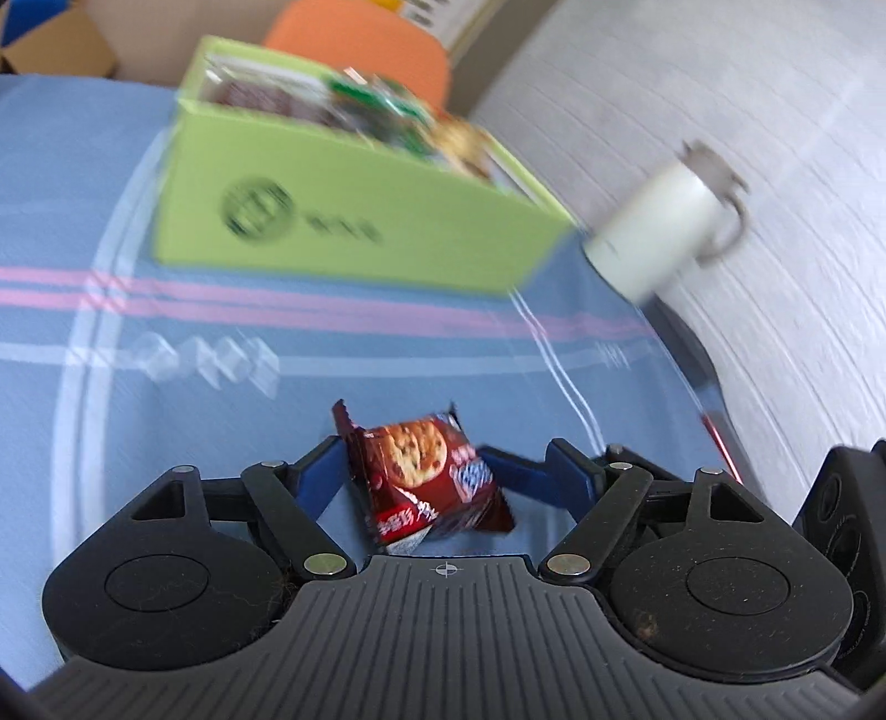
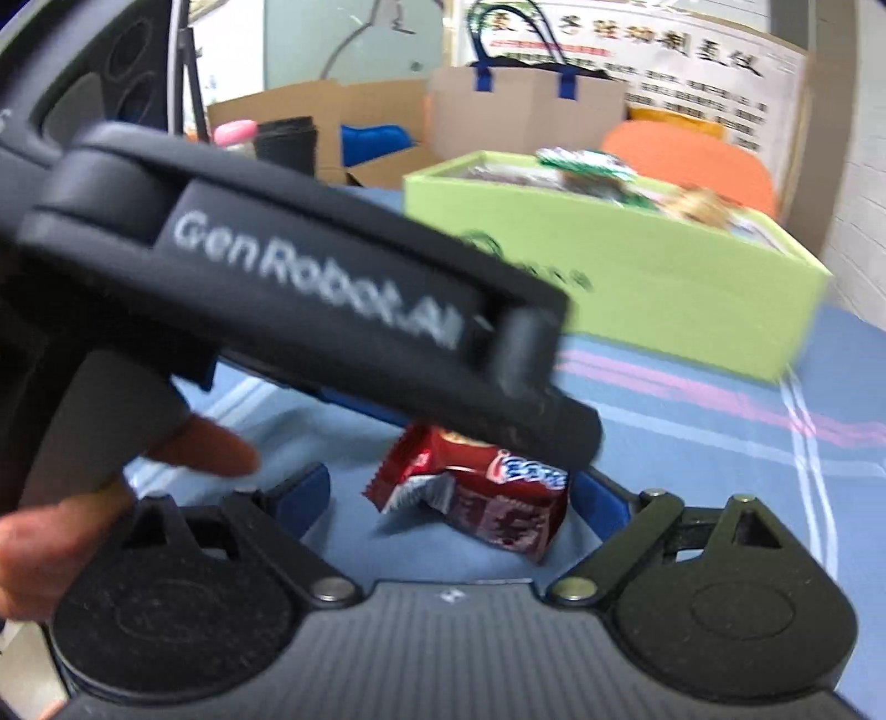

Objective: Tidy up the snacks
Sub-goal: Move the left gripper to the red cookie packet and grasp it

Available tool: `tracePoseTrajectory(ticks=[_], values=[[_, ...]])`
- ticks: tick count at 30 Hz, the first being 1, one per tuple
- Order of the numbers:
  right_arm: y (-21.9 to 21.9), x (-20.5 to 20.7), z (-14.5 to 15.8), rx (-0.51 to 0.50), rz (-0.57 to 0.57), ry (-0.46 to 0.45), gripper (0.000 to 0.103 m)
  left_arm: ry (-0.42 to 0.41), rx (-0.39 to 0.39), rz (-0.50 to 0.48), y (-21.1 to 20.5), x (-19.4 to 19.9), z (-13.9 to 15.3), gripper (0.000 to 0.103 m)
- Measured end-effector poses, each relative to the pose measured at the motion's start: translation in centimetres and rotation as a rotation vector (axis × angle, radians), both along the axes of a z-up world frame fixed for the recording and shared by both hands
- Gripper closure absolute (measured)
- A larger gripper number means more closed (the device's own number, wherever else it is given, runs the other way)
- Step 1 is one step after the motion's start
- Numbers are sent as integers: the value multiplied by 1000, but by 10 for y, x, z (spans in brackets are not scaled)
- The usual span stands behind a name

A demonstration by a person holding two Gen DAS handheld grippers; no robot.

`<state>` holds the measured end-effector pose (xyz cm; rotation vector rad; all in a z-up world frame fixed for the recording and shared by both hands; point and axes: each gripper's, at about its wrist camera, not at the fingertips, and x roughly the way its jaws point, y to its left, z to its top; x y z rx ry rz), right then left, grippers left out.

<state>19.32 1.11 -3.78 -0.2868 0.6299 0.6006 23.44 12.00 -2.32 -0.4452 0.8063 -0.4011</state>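
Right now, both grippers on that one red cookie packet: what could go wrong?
1. The left gripper and right gripper both bracket the crinkled red foil cookie packet; closing together could clash or tear it.
2. The left gripper's black body crosses the right wrist view, hiding part of the packet.
3. The white ceramic mug stands beside the lime-green cardboard box, near the table's edge; a swing there could knock it.

The cookie packet [image 1: 423, 476] is dark red, printed with a tan chocolate-chip cookie and a blue-and-white logo. The box [image 1: 354, 221] is lime green with a round black emblem on its side. The tablecloth [image 1: 111, 194] is light blue, crossed by pink stripes and white lines. The mug [image 1: 659, 227] is white. The chair [image 1: 365, 39] is orange.
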Motion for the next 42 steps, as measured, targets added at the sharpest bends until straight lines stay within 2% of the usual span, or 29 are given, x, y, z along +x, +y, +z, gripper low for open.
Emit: tracePoseTrajectory(ticks=[3,5,8,11,13,16,20,24,28,31,35,37,42], values=[[-14,-16,-1,-49,-25,-48,11,-13,42,-20,-28,-20,0,36],[-28,-27,0,-59,-44,-81,10,-9,42,-47,-36,-33,4,37],[-51,-40,6,-2,-96,-90,10,-55,75,-2,-34,-46,18,35],[-63,-52,9,77,-108,-66,10,-111,123,43,-34,-44,29,31],[-59,-49,2,106,-76,-12,10,-109,129,8,-42,-34,29,32],[-48,-44,-6,92,-33,30,10,-67,214,-12,-58,-20,22,37],[-37,-34,-9,24,4,13,10,-56,300,-32,-73,-16,12,37],[-19,-12,-5,-40,82,-19,10,-49,302,-52,-73,-14,9,39],[-11,5,-4,-51,115,-4,10,-42,290,-39,-68,-13,9,39],[-12,13,-4,-36,104,24,11,-19,277,-35,-65,-12,6,39],[-16,15,-6,-14,85,15,10,8,254,-33,-63,-11,1,39],[-39,-2,-12,14,68,21,10,16,247,-28,-62,-10,0,39],[-44,-8,-16,48,41,-9,10,19,262,-29,-65,-12,0,38]])
